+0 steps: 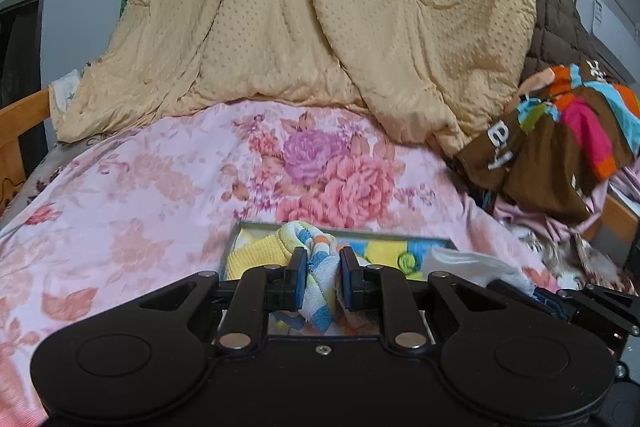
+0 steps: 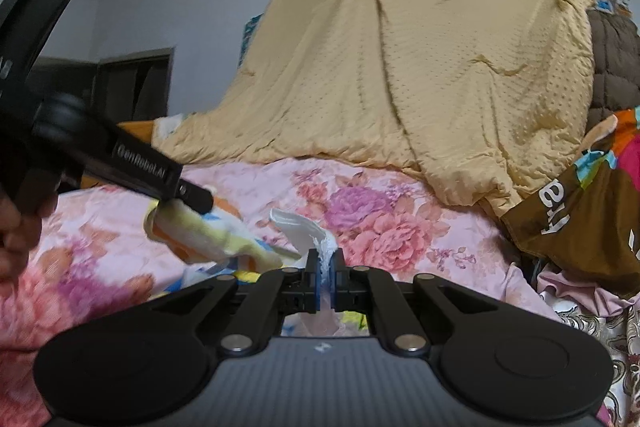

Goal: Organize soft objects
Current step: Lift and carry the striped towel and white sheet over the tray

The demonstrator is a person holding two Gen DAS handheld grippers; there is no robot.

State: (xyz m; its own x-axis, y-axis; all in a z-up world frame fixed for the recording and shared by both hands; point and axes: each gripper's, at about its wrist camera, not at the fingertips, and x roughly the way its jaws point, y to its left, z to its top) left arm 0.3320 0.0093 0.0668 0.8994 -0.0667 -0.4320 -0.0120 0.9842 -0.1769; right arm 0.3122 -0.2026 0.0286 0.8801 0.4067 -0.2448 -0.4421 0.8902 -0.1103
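The left gripper [image 1: 323, 279] is clamped on a soft striped towel [image 1: 320, 291]. The right gripper [image 2: 325, 277] pinches a thin white cloth [image 2: 304, 231] just right of it, above the pink flowery bedsheet [image 1: 140, 195].

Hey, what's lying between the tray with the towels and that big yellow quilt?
Only the pink floral bedspread; no other item lies on that stretch between the tray and the yellow quilt. The left wrist view shows it best.
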